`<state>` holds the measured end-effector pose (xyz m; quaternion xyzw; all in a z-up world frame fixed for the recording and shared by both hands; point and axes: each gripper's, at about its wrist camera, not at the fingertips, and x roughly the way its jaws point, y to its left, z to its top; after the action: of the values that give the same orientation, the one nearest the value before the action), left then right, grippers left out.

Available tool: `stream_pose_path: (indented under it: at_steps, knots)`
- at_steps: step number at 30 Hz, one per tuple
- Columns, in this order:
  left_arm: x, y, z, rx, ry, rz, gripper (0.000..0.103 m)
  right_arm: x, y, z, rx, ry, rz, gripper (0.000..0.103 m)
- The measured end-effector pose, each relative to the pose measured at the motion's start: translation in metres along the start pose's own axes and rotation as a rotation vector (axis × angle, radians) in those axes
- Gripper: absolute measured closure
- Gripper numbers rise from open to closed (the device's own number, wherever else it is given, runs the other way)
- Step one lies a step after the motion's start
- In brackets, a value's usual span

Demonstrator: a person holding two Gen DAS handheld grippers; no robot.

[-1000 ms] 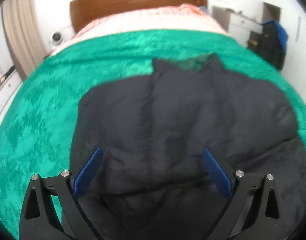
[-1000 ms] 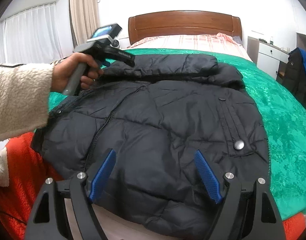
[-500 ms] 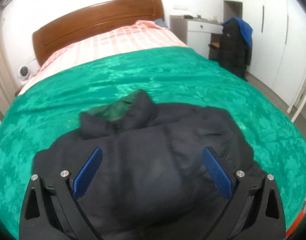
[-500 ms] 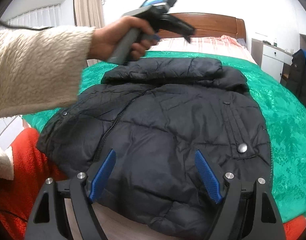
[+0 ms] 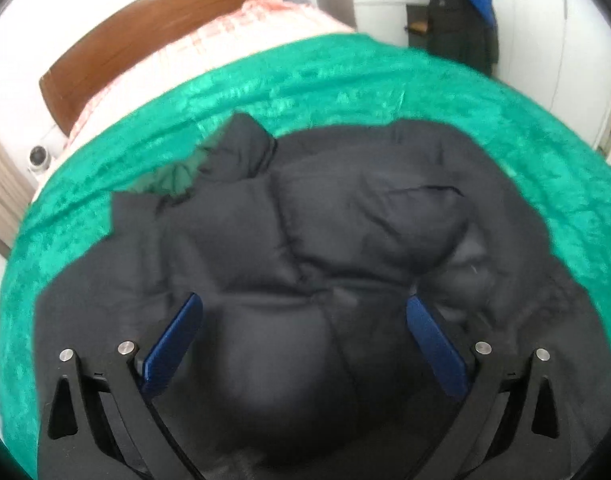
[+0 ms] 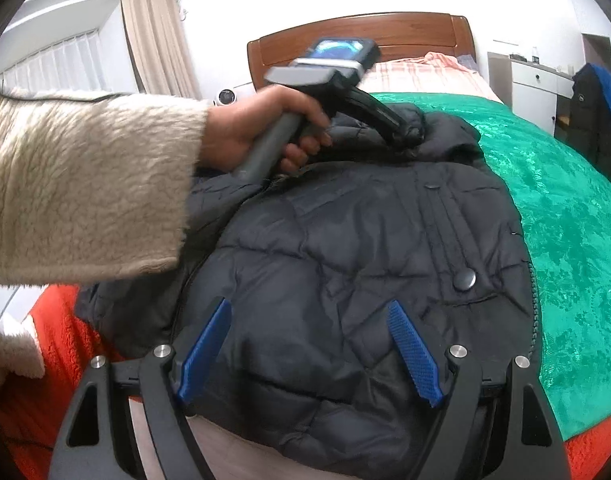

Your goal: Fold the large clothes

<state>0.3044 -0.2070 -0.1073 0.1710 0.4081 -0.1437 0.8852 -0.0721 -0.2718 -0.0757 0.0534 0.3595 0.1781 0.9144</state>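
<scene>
Black quilted nylon fills the middle of both views: a padded jacket [image 6: 357, 248] lies spread on the green bedspread [image 6: 565, 216], which serves here as the landmark. Seen from the right wrist, the jacket rests at the near end of the bedspread, its hem hanging over the foot edge, its collar [image 6: 437, 136] toward the wooden headboard [image 6: 345, 32]. A round snap button [image 6: 464, 280] shows on the front panel, on the side nearer the open stretch of bedspread. In the left wrist view the collar [image 5: 233, 152] is turned back to expose a dark green lining [image 5: 169, 178], and bedspread [image 5: 345, 80] lies bare beyond it up to a striped sheet [image 5: 241, 28].

Right gripper [image 6: 311, 322]: jaws spread wide, blue pads apart, nothing between them; it hangs above the jacket's lower half, at the foot edge of the bedspread.

Left gripper [image 5: 304, 314]: jaws likewise released and empty, poised over the jacket's mid-body. From the right wrist view this same tool is seen gripped by a hand [image 6: 261, 132] emerging from a cream fleece sleeve [image 6: 85, 184], its fingers [image 6: 401, 130] angled down at the collar; whether they touch the fabric cannot be told.

Orange fabric [image 6: 61, 328] shows below the bedspread's near corner. A dark coat [image 6: 593, 116] hangs beyond the bedspread's far side, beside a white cabinet [image 6: 533, 88].
</scene>
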Motion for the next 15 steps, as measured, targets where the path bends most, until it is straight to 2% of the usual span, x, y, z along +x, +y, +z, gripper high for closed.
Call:
stream_pose_path:
  at_steps: [4,7,12,15]
  knots:
    - [-0.049,0.022,-0.025,-0.005,-0.056,-0.029,0.001,0.0,0.006,0.001,-0.022,-0.003,-0.004,0.023]
    - [-0.075,0.039,-0.049,0.004,-0.065,-0.015,0.001,-0.001,0.014,0.0,-0.046,-0.006,-0.003,0.023]
    - [-0.109,0.078,-0.102,-0.008,-0.034,0.065,0.001,0.0,0.021,-0.002,-0.077,-0.008,0.003,0.023]
    - [-0.126,0.107,-0.136,-0.078,0.009,0.086,0.001,-0.001,0.023,-0.003,-0.082,-0.008,0.007,0.023]
